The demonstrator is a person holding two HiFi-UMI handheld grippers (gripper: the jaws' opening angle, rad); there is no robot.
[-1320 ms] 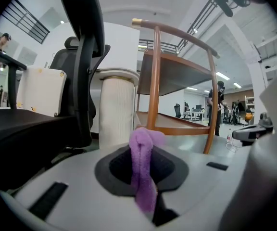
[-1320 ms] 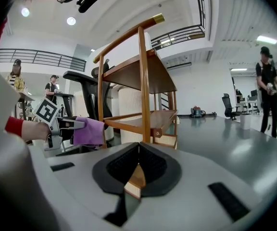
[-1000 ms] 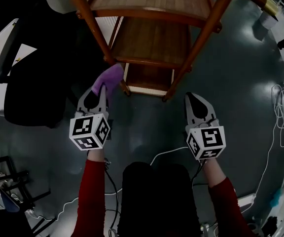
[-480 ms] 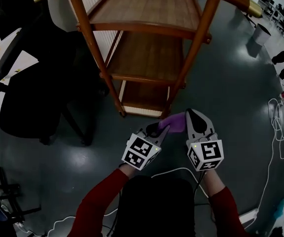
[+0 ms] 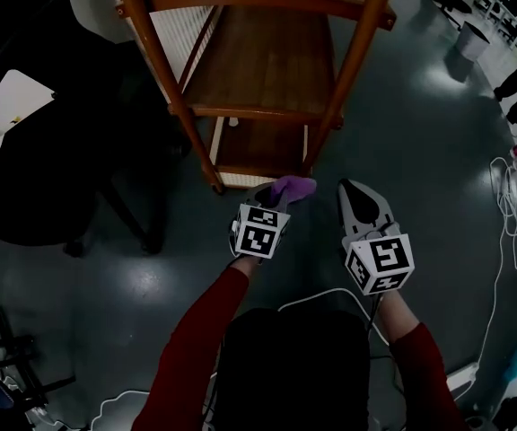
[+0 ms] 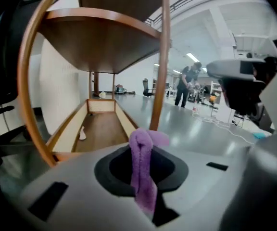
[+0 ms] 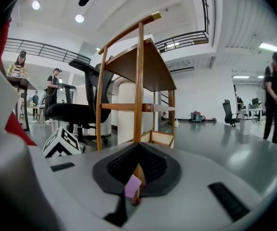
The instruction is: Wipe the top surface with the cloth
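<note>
While in left claw (image 5: pixel 275 201), one cloth (image 5: pixel 294 187)

The left gripper (image 5: pixel 273 202) has the purple cloth (image 5: pixel 293 188) bunched at its fingertips; the cloth spills just past them, toward the right gripper (image 5: pixel 352 189) close beside; just ahead of both sets of fingertips stands the wooden shelf unit (image 5: pixel 267 61), its lowest tier nearest; a black office chair (image 5: pixel 43 178) sits well outside the left fingers.
</note>
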